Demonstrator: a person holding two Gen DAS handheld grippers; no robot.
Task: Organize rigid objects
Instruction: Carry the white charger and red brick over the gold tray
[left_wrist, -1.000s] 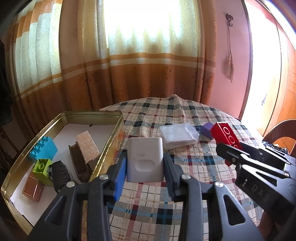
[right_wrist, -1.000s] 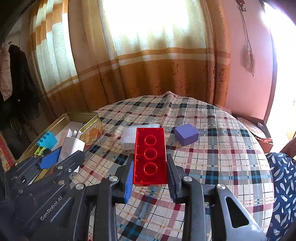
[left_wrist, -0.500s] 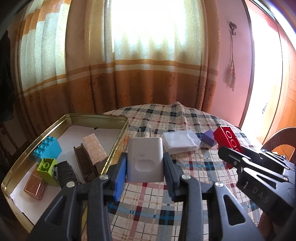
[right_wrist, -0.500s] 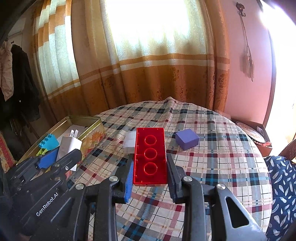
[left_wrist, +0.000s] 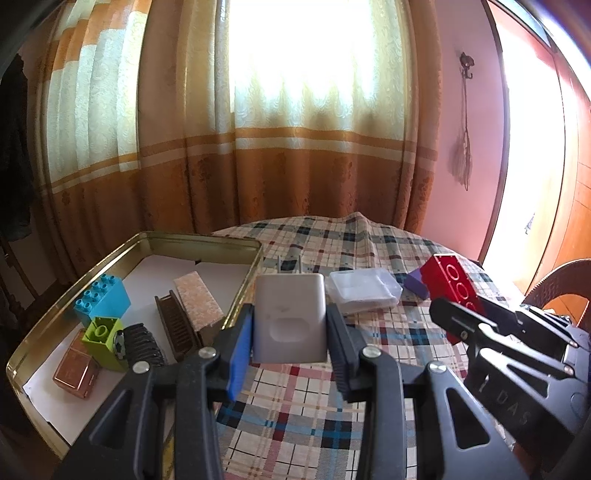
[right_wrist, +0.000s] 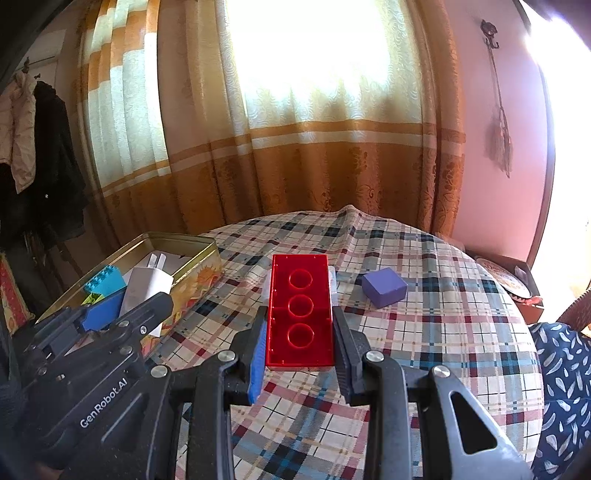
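My left gripper (left_wrist: 290, 325) is shut on a white charger plug (left_wrist: 290, 317) and holds it above the table, beside the right wall of the gold tin tray (left_wrist: 242, 288). My right gripper (right_wrist: 299, 334) is shut on a red three-hole brick (right_wrist: 300, 310) held above the plaid tablecloth. The red brick also shows in the left wrist view (left_wrist: 452, 284), and the charger in the right wrist view (right_wrist: 147, 286). The tray holds a blue brick (left_wrist: 101, 301), a green brick (left_wrist: 101, 338), a brown comb (left_wrist: 173, 328), a tan block (left_wrist: 197, 297) and a copper box (left_wrist: 75, 369).
A clear plastic box (left_wrist: 364, 290) and a purple cube (right_wrist: 384, 287) lie on the round table. A black ribbed piece (left_wrist: 142, 343) sits in the tray. Curtains hang behind the table. A wicker chair (left_wrist: 561, 291) stands at the right.
Both grippers have risen a little with their loads, so the table and tray sit lower in view. The left gripper has drifted slightly toward the tray. Grips are unchanged.
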